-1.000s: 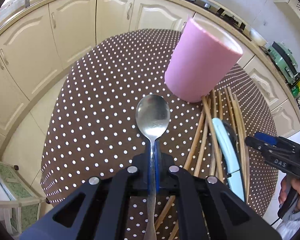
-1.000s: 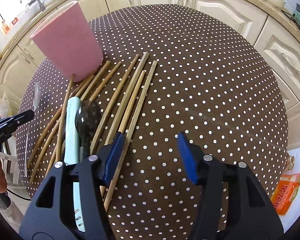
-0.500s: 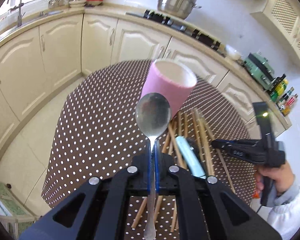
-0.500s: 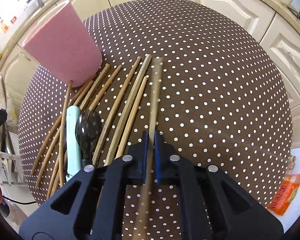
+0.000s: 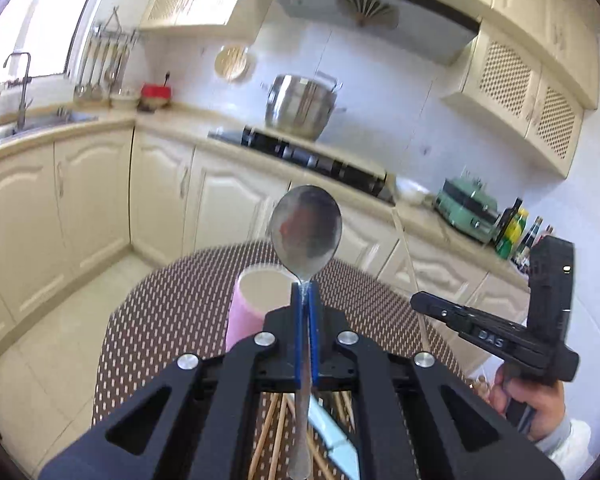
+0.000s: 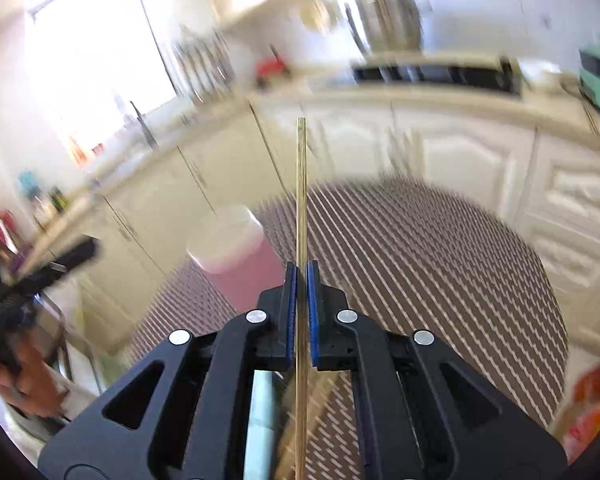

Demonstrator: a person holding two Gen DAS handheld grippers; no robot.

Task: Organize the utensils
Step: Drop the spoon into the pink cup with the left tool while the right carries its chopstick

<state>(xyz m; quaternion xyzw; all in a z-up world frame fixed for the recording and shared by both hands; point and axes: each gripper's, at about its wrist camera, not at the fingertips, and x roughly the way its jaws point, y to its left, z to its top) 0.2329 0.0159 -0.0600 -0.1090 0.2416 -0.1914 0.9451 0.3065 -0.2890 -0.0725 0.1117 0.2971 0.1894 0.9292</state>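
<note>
Above the brown polka-dot surface (image 5: 148, 320), the left tool (image 5: 305, 300) is clamped tight on the handle of a shiny metal spoon (image 5: 306, 232), bowl raised, with the open pink cylindrical holder (image 5: 252, 300) just below and ahead. The right tool (image 6: 301, 280) pinches a thin bamboo chopstick (image 6: 301, 184) pointing forward, lifted clear of the loose chopsticks and pale blue utensil (image 6: 262, 420) lying beneath. To do this well, I judge each piece should be tipped upright over the holder's mouth, one at a time, and released only once inside the rim.
</note>
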